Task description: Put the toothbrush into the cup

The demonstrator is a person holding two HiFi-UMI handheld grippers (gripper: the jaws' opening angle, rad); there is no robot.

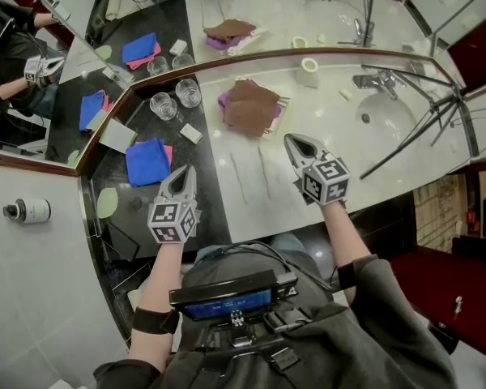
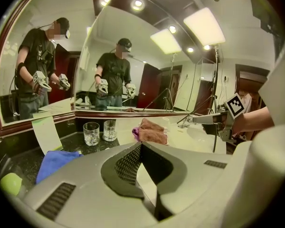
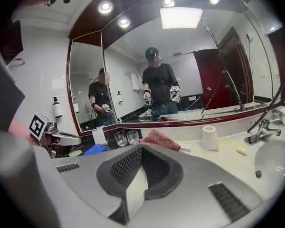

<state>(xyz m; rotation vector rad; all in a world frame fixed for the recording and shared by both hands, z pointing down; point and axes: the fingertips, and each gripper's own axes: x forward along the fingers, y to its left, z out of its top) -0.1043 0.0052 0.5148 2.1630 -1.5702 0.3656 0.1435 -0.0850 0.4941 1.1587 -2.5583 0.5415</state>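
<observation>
Two slim pale toothbrushes lie side by side on the white counter, between my two grippers. A white cup stands upright by the mirror, left of the faucet; the right gripper view shows the same cup. Two clear glasses stand on the dark counter part. My left gripper hovers over the dark counter beside a blue cloth, jaws shut and empty. My right gripper is raised just right of the toothbrushes, jaws shut with nothing between them.
A brown cloth lies on a purple one behind the toothbrushes. The blue cloth and a small white bar are on the dark counter. The sink, its faucet and tripod legs fill the right side. Mirrors back the counter.
</observation>
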